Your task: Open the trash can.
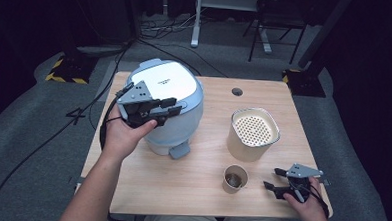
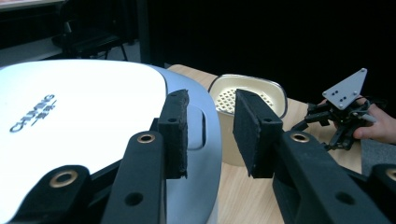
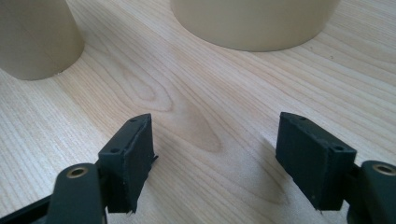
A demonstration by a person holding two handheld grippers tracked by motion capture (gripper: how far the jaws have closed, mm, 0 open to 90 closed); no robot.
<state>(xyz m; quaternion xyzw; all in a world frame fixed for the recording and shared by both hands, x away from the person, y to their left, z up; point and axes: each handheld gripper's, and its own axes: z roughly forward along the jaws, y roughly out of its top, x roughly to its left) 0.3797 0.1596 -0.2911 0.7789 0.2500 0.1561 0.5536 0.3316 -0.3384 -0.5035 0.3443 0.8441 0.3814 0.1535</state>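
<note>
At centre-left of the high view, my left gripper (image 1: 170, 111) hovers over the rice cooker (image 1: 177, 92) lid, jaws apart, nothing between. Lower right, right gripper (image 1: 273, 179) spread over bare bench (image 1: 190, 185), near paper cup (image 1: 235, 179).

This looks like a lab or recording studio, not a kitchen. A small wooden table (image 1: 200, 191) stands alone on grey carpet (image 1: 28, 133), with black curtains (image 1: 17, 22) all around. Cables (image 1: 162, 26) trail across the far floor, past stand bases taped yellow and black (image 1: 65, 72) and desk legs (image 1: 195, 25).
</note>
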